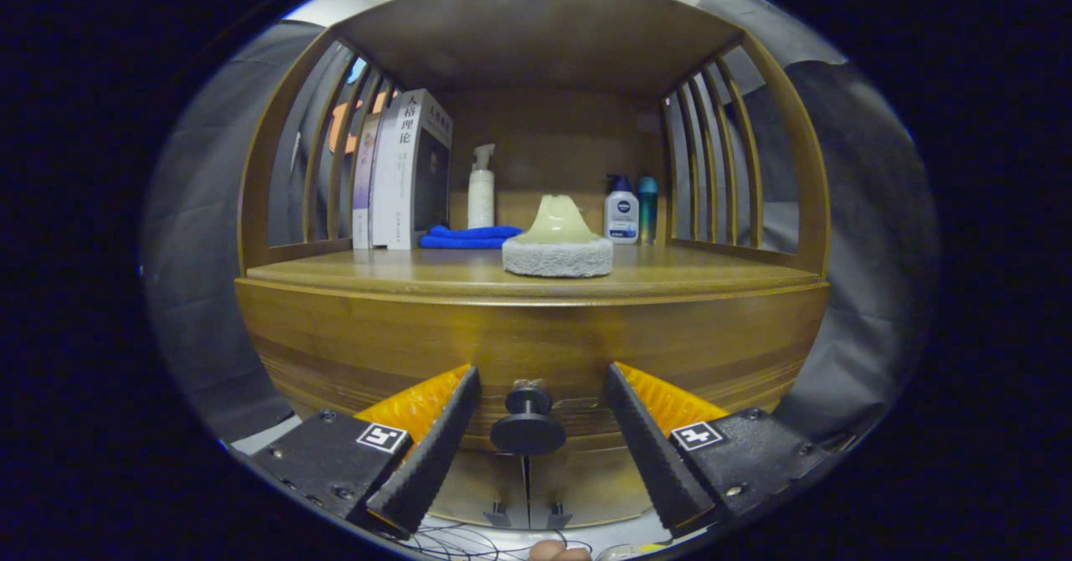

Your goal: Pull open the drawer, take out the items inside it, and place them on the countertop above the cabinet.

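Note:
A wooden cabinet faces me, its drawer front [536, 343] closed under the countertop [402, 270]. A round dark knob [528, 427] sticks out of the drawer front. My gripper [536, 385] is open, its two fingers standing either side of the knob with gaps on both sides, not touching it. On the countertop just beyond the front edge sits a pale scrubbing brush with a grey pad [558, 243]. The drawer's contents are hidden.
At the back of the shelf stand several books [406, 172], a folded blue cloth [469, 236], a white spray bottle [481, 188], a white lotion bottle with a blue cap [621, 209] and a teal bottle [647, 208]. Slatted wooden sides [712, 159] and a wooden top enclose the shelf.

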`<action>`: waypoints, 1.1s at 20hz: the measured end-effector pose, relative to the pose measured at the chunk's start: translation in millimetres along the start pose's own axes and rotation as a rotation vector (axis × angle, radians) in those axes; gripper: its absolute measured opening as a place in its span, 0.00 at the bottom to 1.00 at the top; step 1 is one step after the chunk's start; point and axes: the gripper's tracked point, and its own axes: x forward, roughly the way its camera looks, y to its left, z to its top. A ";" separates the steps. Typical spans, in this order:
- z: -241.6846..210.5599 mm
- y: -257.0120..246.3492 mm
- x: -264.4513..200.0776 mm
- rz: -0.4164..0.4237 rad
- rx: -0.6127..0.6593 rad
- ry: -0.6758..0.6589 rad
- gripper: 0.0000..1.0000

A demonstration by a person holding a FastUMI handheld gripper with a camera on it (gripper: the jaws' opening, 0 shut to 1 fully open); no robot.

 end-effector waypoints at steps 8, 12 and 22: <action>-5.1 -1.6 1.8 0.000 -0.013 -0.004 1.00; 7.6 -2.0 -16.5 0.041 0.057 -0.002 1.00; 80.0 -8.2 -184.5 0.066 0.015 -0.058 0.99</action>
